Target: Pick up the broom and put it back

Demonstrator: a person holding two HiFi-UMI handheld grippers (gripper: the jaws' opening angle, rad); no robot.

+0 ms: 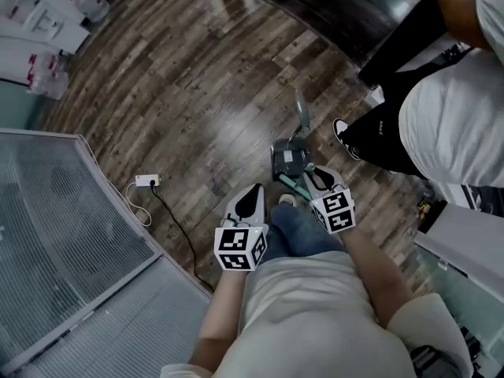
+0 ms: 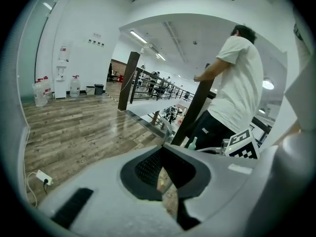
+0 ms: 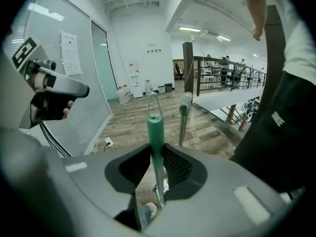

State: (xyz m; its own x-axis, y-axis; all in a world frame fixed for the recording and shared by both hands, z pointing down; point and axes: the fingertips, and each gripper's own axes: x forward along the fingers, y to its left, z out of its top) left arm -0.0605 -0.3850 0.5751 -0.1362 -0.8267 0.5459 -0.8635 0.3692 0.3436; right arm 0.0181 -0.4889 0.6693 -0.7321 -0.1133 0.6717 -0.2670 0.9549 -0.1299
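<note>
The broom's green handle [image 3: 155, 132], tipped with a metal hanging loop, stands upright between the jaws of my right gripper [image 3: 157, 154], which is shut on it. In the head view that gripper [image 1: 315, 181] is by the green handle [image 1: 293, 184], just above the wearer's knee. A dark dustpan [image 1: 288, 161] sits on the floor right behind it, its grey pole [image 1: 301, 110] rising; the same pole [image 3: 183, 117] shows in the right gripper view. My left gripper [image 1: 250, 203] hangs to the left of the broom with its jaws together and nothing in them [image 2: 165, 154]. The broom's head is hidden.
A person in a white shirt and dark trousers [image 1: 441, 116] stands close at the right. A dark railing [image 1: 315, 6] crosses the top. A power strip [image 1: 146, 180] with its cable lies on the wooden floor beside a ribbed glass partition [image 1: 71, 235]. Water bottles [image 1: 47, 77] stand far left.
</note>
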